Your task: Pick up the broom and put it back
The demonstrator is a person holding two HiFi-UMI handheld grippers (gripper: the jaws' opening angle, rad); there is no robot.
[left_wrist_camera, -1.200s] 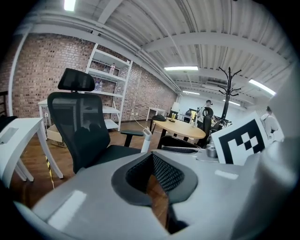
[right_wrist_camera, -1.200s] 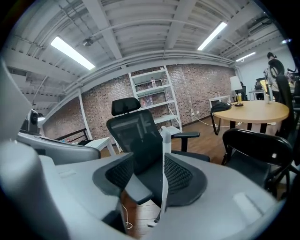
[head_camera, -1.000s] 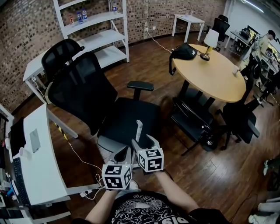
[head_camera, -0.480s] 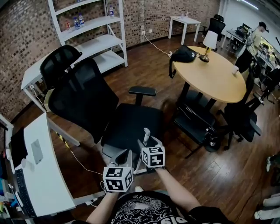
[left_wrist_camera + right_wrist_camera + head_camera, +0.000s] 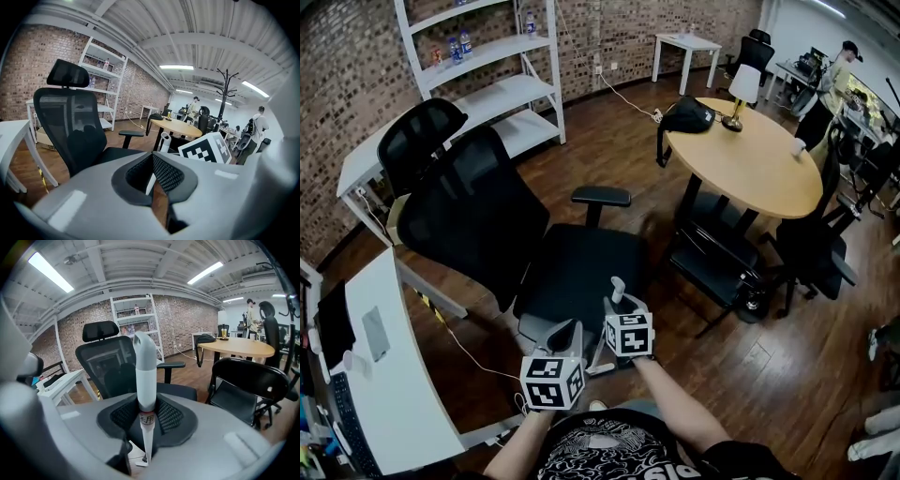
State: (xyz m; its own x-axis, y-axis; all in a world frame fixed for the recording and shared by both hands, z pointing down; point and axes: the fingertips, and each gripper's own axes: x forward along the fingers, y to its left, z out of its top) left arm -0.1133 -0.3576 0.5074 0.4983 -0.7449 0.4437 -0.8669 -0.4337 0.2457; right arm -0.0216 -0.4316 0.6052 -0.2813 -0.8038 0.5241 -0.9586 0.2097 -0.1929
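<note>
- Right gripper view puts the broom handle (image 5: 146, 376) dead centre for me: a pale tube with a rounded grey cap, standing upright between the two dark ribbed pads (image 5: 171, 417).
- The right gripper (image 5: 146, 405) has just been closing its jaws. They now pinch the handle from both sides, just above a small printed label I cannot read.
- Below the grip the handle narrows and runs down out of sight, so I cannot see the brush end in any view.
- On the head view the right gripper (image 5: 619, 305) sits just in front of the black office chair (image 5: 572, 262), by the front edge of its seat. The grey tip of the handle (image 5: 617, 286) pokes up above the jaws.
- The left gripper (image 5: 565, 330) hangs just beside the right one, a little nearer to me and apart from the handle.
- In its own view the left gripper (image 5: 152, 158) has its pads pressed together at the tips, with nothing between them. Only a sliver of wooden floor shows through the slit lower down.
- Beyond the chair, to the right, stands a round table (image 5: 750, 164) with a lamp (image 5: 737, 89) and a black bag (image 5: 692, 114) on it.
- A white desk (image 5: 394, 375) lies at my left.
</note>
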